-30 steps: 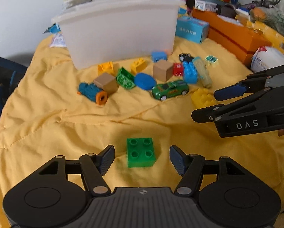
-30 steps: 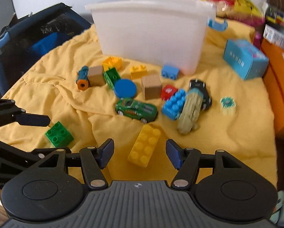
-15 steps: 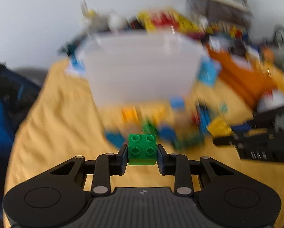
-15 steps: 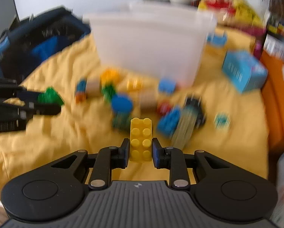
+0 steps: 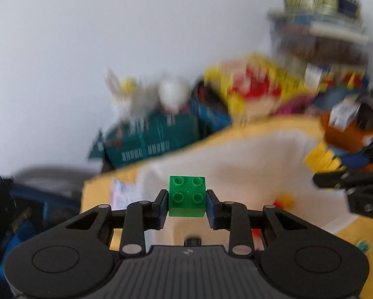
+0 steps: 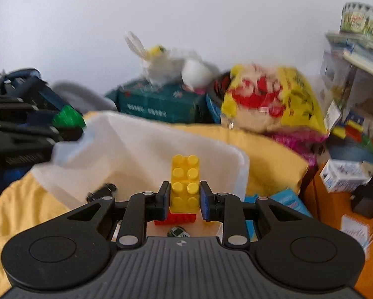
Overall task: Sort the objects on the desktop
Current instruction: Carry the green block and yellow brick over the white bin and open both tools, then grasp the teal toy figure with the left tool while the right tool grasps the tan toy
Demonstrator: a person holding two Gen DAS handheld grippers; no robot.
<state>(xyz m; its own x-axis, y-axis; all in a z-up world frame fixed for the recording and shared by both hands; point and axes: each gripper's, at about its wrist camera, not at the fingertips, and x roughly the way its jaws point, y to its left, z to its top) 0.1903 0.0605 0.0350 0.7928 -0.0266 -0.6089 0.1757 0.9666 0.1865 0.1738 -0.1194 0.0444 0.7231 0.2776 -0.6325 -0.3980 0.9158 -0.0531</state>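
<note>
Above the white bin point(image 6: 141, 147), right gripper point(image 6: 182, 199) fingers pinch a yellow brick point(image 6: 185, 182). Left gripper point(image 5: 186, 205) fingers pinch a green brick point(image 5: 187, 195), both positioned for release into it.

- The left gripper point(image 5: 187, 205) has closed on the green brick point(image 5: 187, 195) and lifted it off the yellow cloth point(image 5: 366, 226).
- The right gripper point(image 6: 183, 200) now holds the yellow brick point(image 6: 184, 183), raised over the white bin point(image 6: 141, 154).

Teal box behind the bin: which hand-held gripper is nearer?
Left, likely. Left hand-held gripper hangs at the bin's corner near the teal box; right is farther along.
</note>
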